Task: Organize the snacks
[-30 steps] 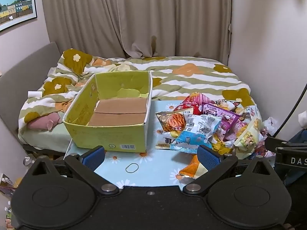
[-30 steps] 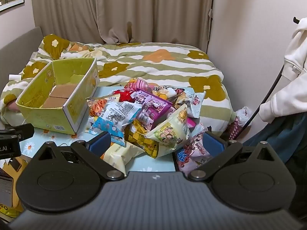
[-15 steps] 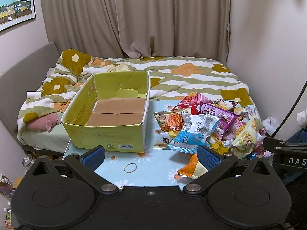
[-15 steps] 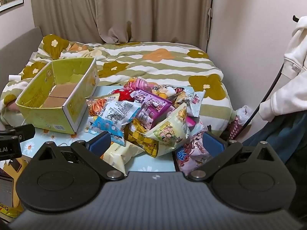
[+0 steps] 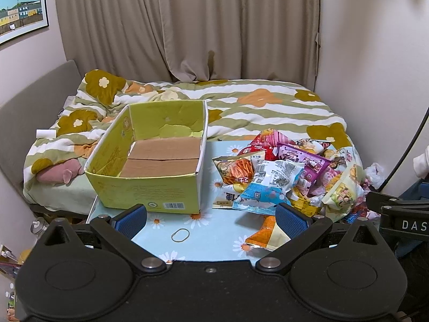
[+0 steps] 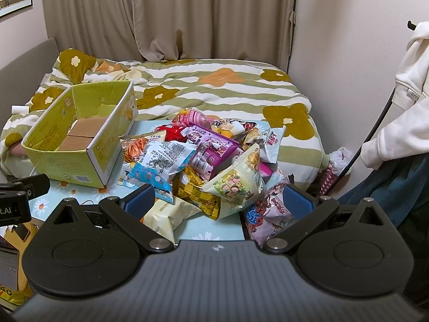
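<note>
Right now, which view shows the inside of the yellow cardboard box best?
The left wrist view: the yellow cardboard box faces the camera with its bare brown floor in full sight. In the right wrist view the box sits off to the left, its near wall hiding part of the floor.

A low table (image 5: 203,230) with a pale blue cloth printed with daisies stands against the foot of a bed (image 5: 268,107). On its left part sits an open yellow-green cardboard box (image 5: 150,193). To the right lies a heap of snack bags (image 5: 284,174), reaching the table's right edge. A rubber band (image 5: 180,234) lies flat on the cloth in front of the box, near an orange bag (image 5: 265,230)
</note>
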`<state>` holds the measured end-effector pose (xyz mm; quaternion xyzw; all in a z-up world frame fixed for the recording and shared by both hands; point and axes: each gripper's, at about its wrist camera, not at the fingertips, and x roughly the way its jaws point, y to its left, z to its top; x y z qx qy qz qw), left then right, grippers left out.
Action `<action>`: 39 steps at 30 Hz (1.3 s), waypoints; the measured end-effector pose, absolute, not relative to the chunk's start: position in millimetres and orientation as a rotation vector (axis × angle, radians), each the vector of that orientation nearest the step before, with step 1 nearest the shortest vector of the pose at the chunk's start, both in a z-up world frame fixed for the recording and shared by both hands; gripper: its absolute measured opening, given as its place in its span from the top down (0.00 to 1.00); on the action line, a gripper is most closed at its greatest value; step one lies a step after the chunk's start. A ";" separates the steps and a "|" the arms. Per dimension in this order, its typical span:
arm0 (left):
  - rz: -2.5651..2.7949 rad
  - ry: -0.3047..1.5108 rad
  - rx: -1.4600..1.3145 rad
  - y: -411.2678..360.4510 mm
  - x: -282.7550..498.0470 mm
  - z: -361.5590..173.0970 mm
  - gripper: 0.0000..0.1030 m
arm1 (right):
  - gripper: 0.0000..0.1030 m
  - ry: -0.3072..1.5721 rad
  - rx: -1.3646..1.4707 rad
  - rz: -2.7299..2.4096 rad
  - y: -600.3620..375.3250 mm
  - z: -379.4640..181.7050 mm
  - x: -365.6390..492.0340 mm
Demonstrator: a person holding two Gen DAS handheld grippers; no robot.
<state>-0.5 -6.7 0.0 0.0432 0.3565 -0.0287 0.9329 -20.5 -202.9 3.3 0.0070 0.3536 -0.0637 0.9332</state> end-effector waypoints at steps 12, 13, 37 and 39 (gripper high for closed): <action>-0.058 0.728 0.088 -7.6 -1.0 0.3 0.00 | 0.00 0.721 0.013 -0.128 -205.6 -0.1 -21.4; -0.059 0.728 0.088 -7.6 -1.0 0.3 0.00 | 0.00 0.722 0.015 -0.129 -205.0 0.8 -21.1; -0.073 0.722 0.096 -13.7 -1.5 4.5 0.00 | 0.00 0.719 0.015 -0.129 -206.1 5.0 -21.2; -0.073 0.722 0.097 -13.8 -1.5 4.3 0.00 | 0.00 0.719 0.015 -0.129 -205.8 5.1 -20.9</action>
